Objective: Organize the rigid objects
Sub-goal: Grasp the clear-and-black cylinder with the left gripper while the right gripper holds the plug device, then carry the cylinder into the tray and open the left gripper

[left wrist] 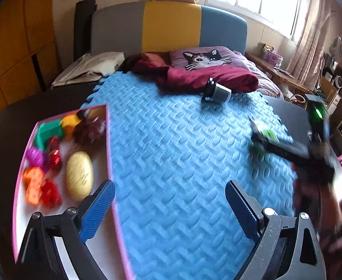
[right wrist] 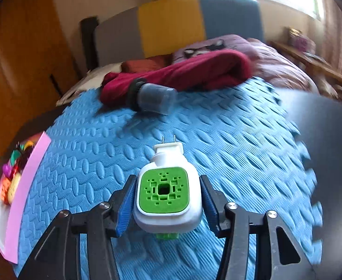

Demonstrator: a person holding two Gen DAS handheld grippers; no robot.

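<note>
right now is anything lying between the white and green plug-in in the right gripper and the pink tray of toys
Nothing visible does. The plug-in sits between the right gripper's pads, and only bare blue foam mat stretches from it to the pink tray at the mat's left edge. The jar lies farther back, off that line.

White plug-in device (right wrist: 168, 186) with green vented face, prongs pointing away, on blue mat (right wrist: 229, 140)
</note>
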